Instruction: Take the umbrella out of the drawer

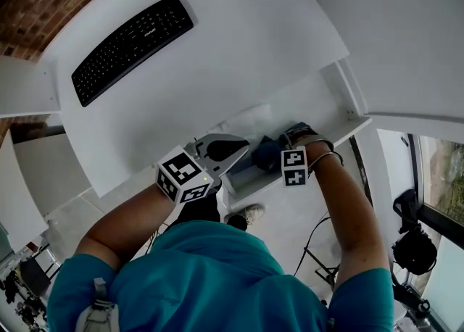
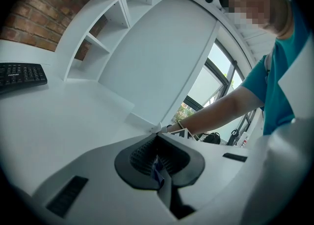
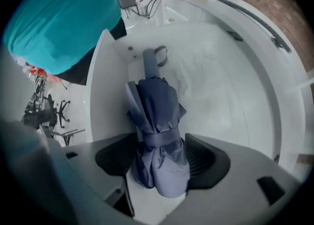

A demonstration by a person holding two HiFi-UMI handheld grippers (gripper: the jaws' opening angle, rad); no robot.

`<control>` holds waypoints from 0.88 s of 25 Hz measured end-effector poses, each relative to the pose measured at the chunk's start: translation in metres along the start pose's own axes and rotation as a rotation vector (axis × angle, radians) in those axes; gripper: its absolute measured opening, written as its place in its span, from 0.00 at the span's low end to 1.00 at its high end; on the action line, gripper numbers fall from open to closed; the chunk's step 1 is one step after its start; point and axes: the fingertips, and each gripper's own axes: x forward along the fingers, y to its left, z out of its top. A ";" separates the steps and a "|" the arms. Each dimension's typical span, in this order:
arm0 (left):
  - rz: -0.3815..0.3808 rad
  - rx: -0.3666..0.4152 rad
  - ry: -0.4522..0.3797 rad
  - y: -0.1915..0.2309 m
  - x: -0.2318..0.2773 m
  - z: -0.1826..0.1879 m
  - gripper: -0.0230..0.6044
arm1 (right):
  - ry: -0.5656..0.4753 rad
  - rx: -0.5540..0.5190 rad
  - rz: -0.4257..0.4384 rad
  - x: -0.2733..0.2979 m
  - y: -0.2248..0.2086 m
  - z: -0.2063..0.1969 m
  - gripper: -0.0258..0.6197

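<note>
A folded dark blue umbrella (image 3: pixel 157 111) lies in the open white drawer (image 3: pixel 230 96), bound by a strap, its grey handle (image 3: pixel 149 64) towards the drawer's far end. My right gripper (image 3: pixel 162 156) points straight down over it, open, with a pad on either side of the umbrella's near end. In the head view the right gripper (image 1: pixel 293 164) hangs over the drawer (image 1: pixel 341 129), and a part of the umbrella (image 1: pixel 264 155) shows left of it. My left gripper (image 1: pixel 230 151) hovers at the desk's front edge, left of the drawer. Seen in its own view, the left gripper (image 2: pixel 158 162) is shut, pads together.
A black keyboard (image 1: pixel 133 46) lies on the white desk (image 1: pixel 232 55) at the back left. White shelves (image 2: pixel 122 3) rise behind the desk, next to a brick wall (image 2: pixel 29 22). The drawer's side wall (image 3: pixel 105 91) stands close to the umbrella's left.
</note>
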 end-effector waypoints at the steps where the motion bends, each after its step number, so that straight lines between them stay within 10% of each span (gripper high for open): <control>1: 0.001 -0.003 -0.004 0.001 -0.001 0.001 0.05 | 0.029 -0.039 0.006 0.007 0.001 -0.001 0.47; 12: 0.018 -0.032 -0.031 0.017 -0.016 0.007 0.05 | 0.220 -0.225 0.008 0.057 -0.003 -0.003 0.51; 22: 0.005 -0.030 -0.030 0.013 -0.021 0.008 0.05 | 0.164 -0.190 -0.075 0.044 -0.017 0.004 0.45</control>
